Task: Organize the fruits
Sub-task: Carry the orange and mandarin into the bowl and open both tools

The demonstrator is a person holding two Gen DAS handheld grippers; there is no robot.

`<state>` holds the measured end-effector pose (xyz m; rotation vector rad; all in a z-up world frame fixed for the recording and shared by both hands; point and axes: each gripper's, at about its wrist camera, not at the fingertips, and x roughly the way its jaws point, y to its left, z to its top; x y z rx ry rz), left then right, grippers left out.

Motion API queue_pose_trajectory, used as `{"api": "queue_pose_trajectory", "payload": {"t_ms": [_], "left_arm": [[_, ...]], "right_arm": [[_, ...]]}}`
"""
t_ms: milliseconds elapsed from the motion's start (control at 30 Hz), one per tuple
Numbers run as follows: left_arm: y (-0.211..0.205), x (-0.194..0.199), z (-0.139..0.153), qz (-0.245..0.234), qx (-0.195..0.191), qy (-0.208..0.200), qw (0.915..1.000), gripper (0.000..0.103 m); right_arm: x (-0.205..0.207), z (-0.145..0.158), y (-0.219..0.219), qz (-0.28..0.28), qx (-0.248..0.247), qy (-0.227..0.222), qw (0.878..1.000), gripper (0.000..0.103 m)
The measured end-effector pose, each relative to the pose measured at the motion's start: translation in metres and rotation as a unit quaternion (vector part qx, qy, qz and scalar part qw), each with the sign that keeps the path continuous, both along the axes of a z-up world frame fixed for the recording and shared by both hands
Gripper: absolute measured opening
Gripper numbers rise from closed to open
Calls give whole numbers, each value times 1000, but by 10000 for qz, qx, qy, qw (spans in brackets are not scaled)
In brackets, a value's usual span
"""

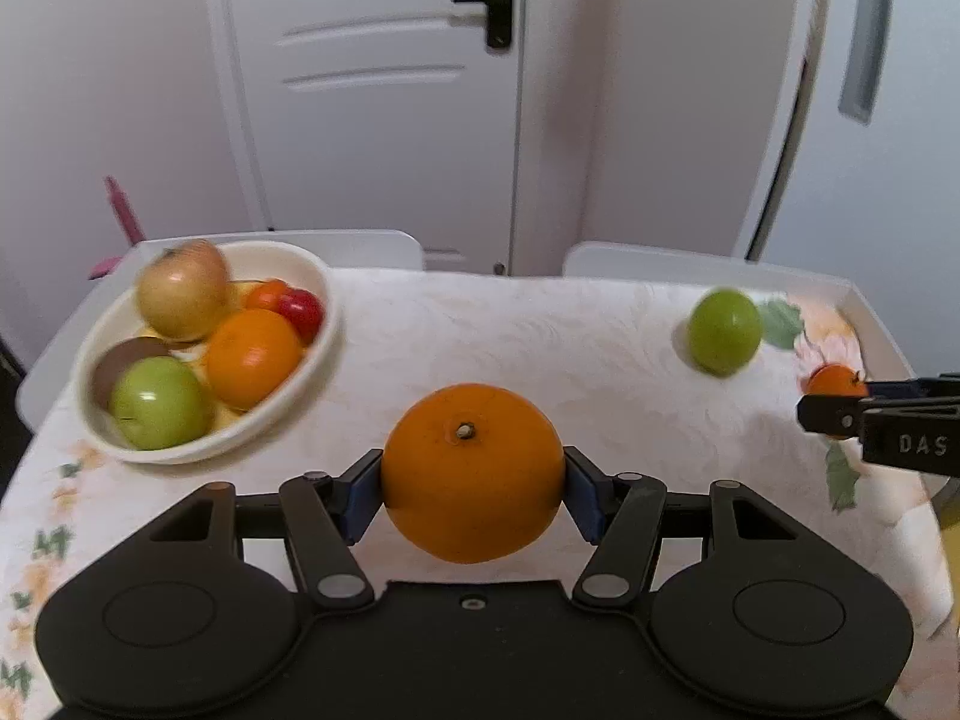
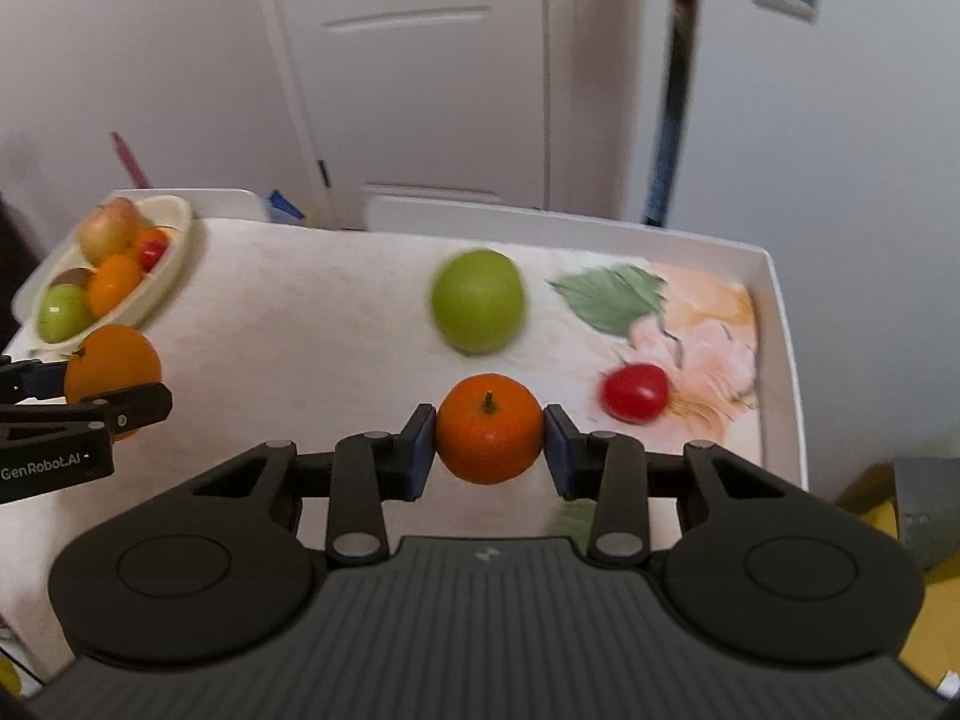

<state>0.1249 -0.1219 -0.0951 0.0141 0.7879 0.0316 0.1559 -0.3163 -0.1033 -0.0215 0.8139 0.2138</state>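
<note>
The left gripper (image 1: 473,480) is clamped on a large orange (image 1: 473,471), held above the table (image 1: 540,348). The right gripper (image 2: 489,441) is clamped on a small tangerine (image 2: 489,429). Readable markings: "GenRobot.AI" on the left gripper body in the right wrist view; "DAS" on the right gripper body in the left wrist view. A green apple (image 2: 478,300) and a red fruit (image 2: 635,393) lie on the table. The bowl (image 1: 300,372) holds mixed fruit.

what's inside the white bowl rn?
In the white bowl: a yellowish apple, an orange, a green apple, a red fruit and a brown one. Anything beneath them is hidden.
</note>
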Motion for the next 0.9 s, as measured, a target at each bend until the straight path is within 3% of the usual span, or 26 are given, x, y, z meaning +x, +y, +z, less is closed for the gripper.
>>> {"api": "queue_pose_trajectory", "payload": {"t_ms": [400, 567, 900], "left_arm": [[65, -24, 60, 435, -18, -541, 9976, 66], [102, -20, 72, 554, -30, -553, 9969, 66], [179, 9, 73, 482, 17, -428, 9979, 66]], "right_arm": [[0, 53, 84, 690, 135, -378, 9968, 53], [2, 67, 127, 825, 150, -437, 9955, 53], [25, 68, 202, 773, 204, -370, 9961, 53]]}}
